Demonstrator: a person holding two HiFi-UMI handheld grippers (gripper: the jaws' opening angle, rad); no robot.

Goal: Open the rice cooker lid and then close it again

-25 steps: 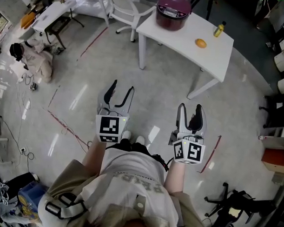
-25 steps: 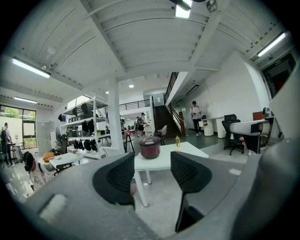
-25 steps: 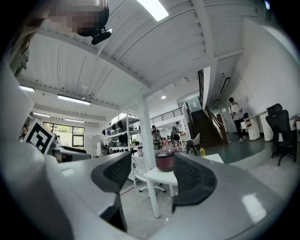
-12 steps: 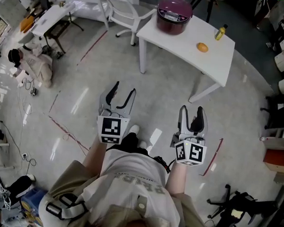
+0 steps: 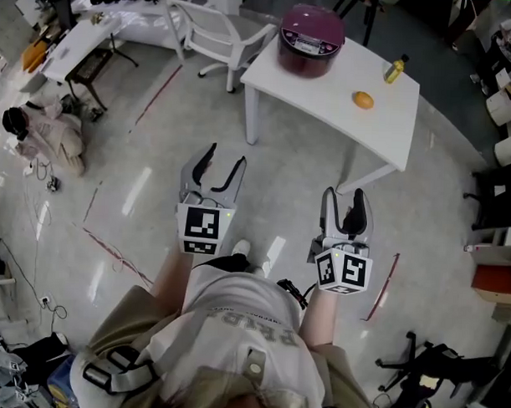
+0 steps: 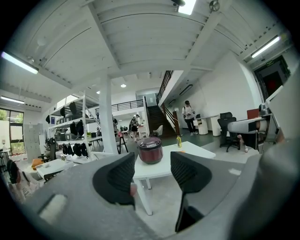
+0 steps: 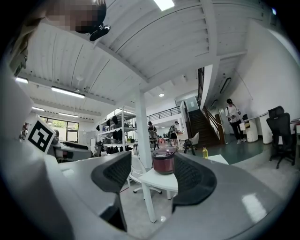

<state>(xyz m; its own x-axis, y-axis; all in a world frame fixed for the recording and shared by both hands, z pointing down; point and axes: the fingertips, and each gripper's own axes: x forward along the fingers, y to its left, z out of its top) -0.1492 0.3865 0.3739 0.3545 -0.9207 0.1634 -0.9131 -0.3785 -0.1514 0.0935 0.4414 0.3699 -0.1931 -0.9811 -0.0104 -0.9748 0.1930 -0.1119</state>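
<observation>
Head view, both claws held out in front of the person's (image 5: 234, 340) body, over bare floor (image 5: 281, 183).

Left claw (image 5: 224, 156): jaws partly spread, nothing betw. the pads. Its own view looks through the gap at the far-off cooker; no contact.

Right claw (image 5: 343, 194): jaws partly spread, approx. same gap as left, empty. Its own view also frames the cooker betw. the pads, at a distance.

Rice cooker (image 5: 311, 39): dark red, round, upright, lid down. Stands at the far-left corner of the white surface (image 5: 326, 93), at roughly 12 to 1 o'clock from the claws and well apart from both.

Other items on surface: orange (image 5: 363, 100) at approx. 4 o'clock of the cooker, near the middle; small yellow bottle (image 5: 395, 69) at approx. 3 o'clock of the cooker, near the far edge. Neither touches the cooker.

White chair (image 5: 215, 34) stands on the floor at 9 o'clock of the cooker, just beside the surface.
</observation>
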